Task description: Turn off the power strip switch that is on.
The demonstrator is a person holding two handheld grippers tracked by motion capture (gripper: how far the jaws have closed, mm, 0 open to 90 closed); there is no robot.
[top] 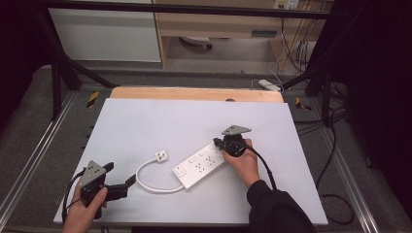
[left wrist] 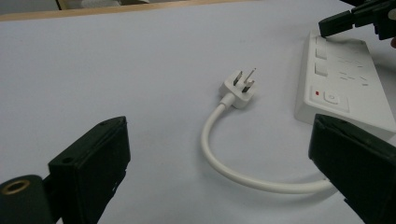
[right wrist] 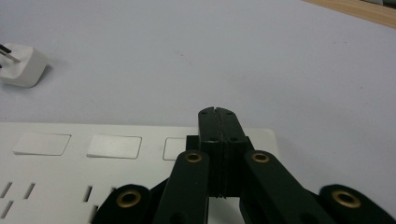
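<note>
A white power strip [top: 199, 165] lies aslant in the middle of the white mat, with its short white cable [top: 151, 186] looping round to a plug [top: 162, 156] that lies on its back, prongs up. My right gripper [top: 217, 141] is shut, nothing between the jaws, and its tip [right wrist: 217, 114] sits over the strip's far end [right wrist: 93, 177] beside the rocker switches. My left gripper [top: 119, 174] is wide open near the front left of the mat and faces the cable loop [left wrist: 219, 154], the plug [left wrist: 239, 86] and the strip [left wrist: 343, 88], touching none of them.
The white mat [top: 145, 121] covers a wooden table [top: 194, 93] whose bare edge shows at the back. A black frame bar [top: 194, 8] crosses above the far side. Loose cables [top: 335, 160] lie on the floor to the right.
</note>
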